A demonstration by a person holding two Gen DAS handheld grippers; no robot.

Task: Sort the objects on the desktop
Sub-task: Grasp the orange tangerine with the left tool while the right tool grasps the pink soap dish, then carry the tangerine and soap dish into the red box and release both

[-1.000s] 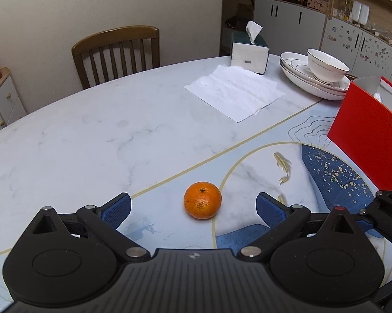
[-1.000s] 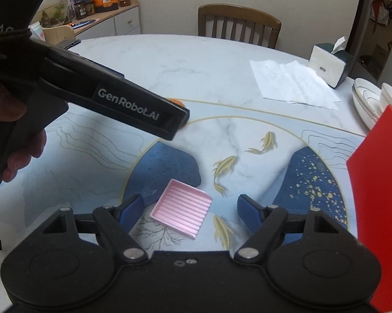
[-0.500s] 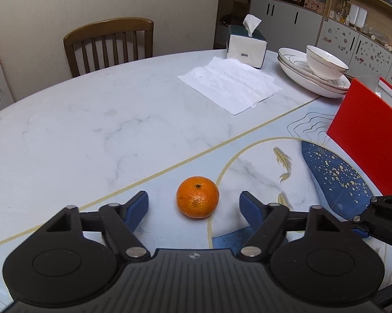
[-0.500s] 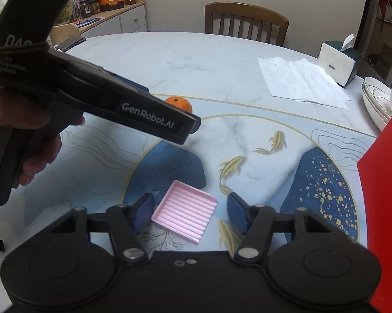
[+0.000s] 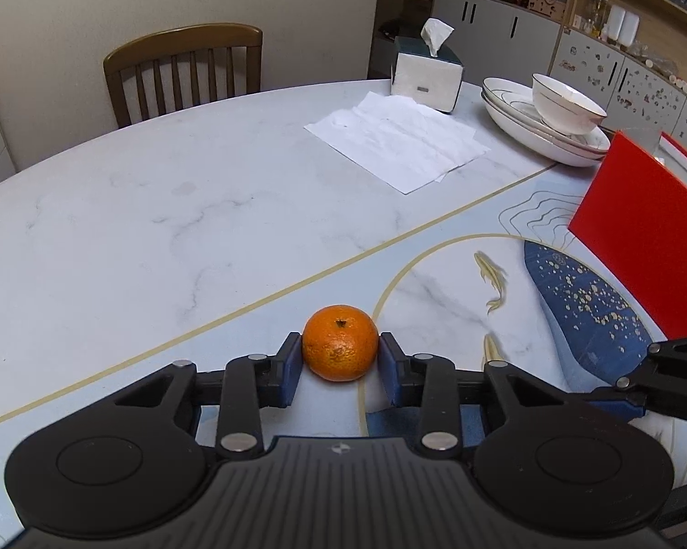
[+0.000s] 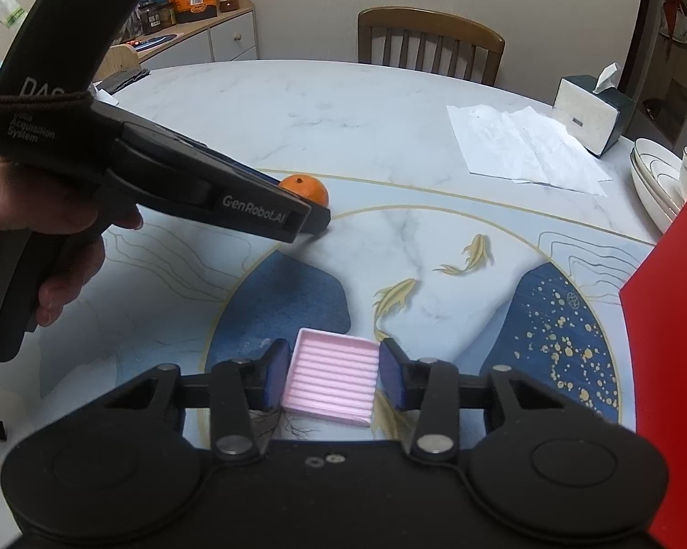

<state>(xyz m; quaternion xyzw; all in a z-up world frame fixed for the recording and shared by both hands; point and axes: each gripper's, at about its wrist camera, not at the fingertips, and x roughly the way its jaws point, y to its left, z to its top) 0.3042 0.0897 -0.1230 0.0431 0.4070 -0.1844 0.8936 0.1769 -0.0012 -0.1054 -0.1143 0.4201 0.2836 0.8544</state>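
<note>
Orange and round, the mandarin (image 5: 340, 343) sits on the marble table (image 5: 160, 210) squarely between the closing pads of the left gripper (image 5: 340, 363), which touch its sides, while the right gripper (image 6: 332, 377) closes across the pink ridged tray (image 6: 332, 375).

The rounded white marble-patterned counter (image 5: 169, 210) with gold lines and blue fish artwork carries an orange mandarin (image 5: 340, 343), a ridged pink square dish (image 6: 332, 377), white paper sheets (image 5: 398, 139), a tissue box (image 5: 426, 78), stacked white plates (image 5: 540, 130) and an upright red box (image 5: 645, 247).
</note>
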